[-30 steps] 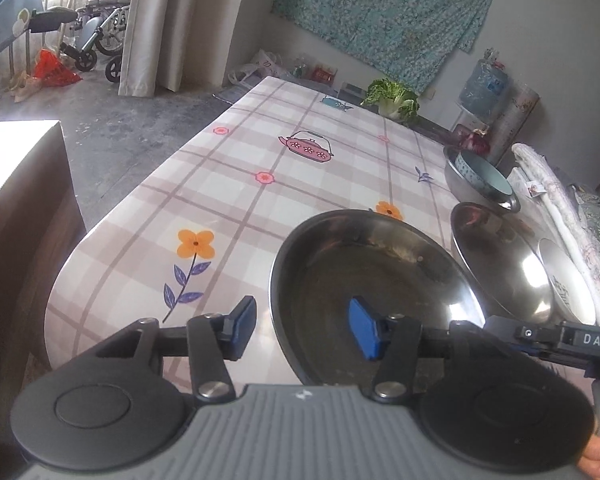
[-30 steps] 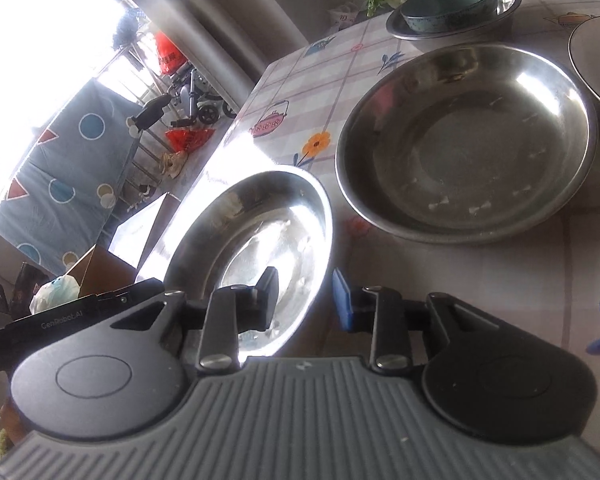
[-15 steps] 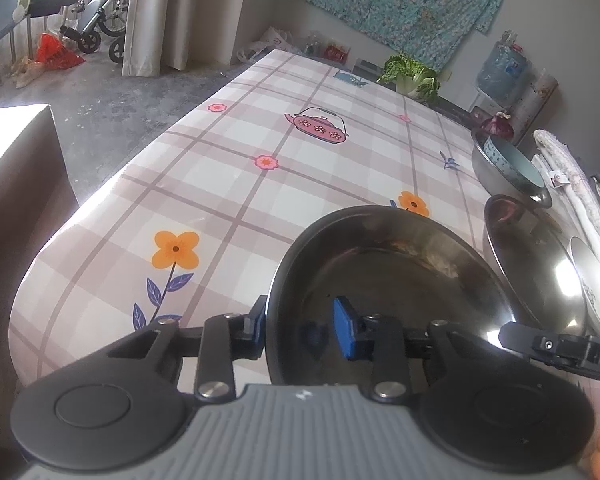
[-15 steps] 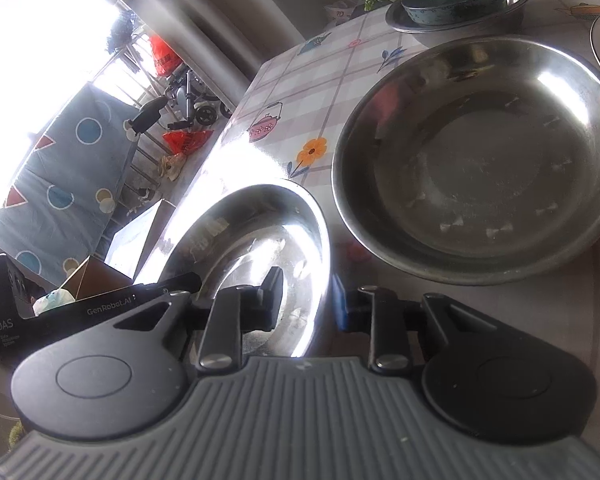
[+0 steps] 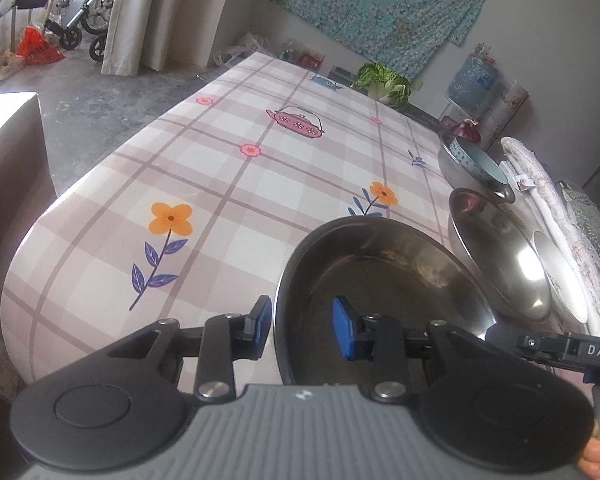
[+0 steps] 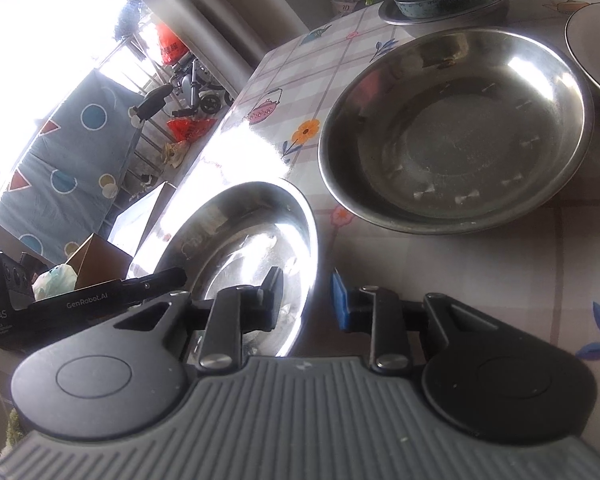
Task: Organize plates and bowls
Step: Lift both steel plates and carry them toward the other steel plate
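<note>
On the plaid floral tablecloth (image 5: 236, 184), a large steel basin (image 6: 456, 132) sits beside a smaller steel plate (image 5: 380, 296) near the table edge, whose rim is straddled on opposite sides by the left gripper (image 5: 302, 326) and right gripper (image 6: 306, 300), jaws parted, not clamped.

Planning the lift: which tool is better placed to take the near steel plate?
Both tools straddle its rim, open. Left, probably: only a small gap is left at its outer pad. On the right the rim of the plate sits more loosely between its pads.
</note>
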The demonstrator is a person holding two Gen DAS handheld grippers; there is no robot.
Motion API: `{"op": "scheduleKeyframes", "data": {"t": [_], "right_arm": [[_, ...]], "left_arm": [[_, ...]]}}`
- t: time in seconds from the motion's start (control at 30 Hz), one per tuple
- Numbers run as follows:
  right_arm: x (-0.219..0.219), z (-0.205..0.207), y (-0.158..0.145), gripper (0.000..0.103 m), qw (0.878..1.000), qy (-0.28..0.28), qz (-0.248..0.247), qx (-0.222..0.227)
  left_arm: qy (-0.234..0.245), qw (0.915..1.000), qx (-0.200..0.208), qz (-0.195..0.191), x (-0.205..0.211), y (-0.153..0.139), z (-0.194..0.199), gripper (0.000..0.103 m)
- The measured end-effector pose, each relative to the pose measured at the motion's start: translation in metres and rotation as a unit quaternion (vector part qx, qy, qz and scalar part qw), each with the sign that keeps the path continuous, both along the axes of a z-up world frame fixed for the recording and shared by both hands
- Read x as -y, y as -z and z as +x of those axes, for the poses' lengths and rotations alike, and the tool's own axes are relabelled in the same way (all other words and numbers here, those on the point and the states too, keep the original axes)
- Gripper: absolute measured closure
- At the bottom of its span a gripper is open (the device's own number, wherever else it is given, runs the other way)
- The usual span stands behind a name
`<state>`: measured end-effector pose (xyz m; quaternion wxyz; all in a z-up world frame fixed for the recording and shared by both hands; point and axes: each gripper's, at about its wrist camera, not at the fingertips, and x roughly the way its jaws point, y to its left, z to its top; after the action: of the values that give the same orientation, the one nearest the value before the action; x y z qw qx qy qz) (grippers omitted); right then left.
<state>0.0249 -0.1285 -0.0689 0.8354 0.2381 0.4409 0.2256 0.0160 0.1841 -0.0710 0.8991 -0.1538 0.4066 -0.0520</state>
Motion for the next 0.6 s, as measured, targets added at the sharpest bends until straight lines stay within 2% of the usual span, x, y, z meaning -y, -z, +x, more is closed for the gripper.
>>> {"op": "scheduleKeyframes", "data": {"t": [0.13, 0.37, 0.53, 0.6], "right_arm": [[-0.005, -0.001, 0.003, 0.077, 1.0, 0.003, -0.021, 0.011], [-0.008, -0.008, 0.006, 0.086, 0.999, 0.01, -0.042, 0.025], [-0.015, -0.009, 0.005, 0.091, 0.998, 0.001, -0.053, 0.033], [-0.019, -0.008, 0.005, 0.092, 0.998, -0.004, -0.056, 0.033]], "left_arm": [[-0.003, 0.9986, 0.01, 0.051, 0.013, 0.0, 0.003, 0.069], [-0.022, 0.995, 0.011, 0.097, 0.028, 0.005, -0.005, 0.072], [-0.043, 0.9935, 0.016, 0.104, 0.031, 0.006, -0.009, 0.08], [-0.051, 0.9939, 0.023, 0.095, 0.029, 0.004, -0.012, 0.08]]}}
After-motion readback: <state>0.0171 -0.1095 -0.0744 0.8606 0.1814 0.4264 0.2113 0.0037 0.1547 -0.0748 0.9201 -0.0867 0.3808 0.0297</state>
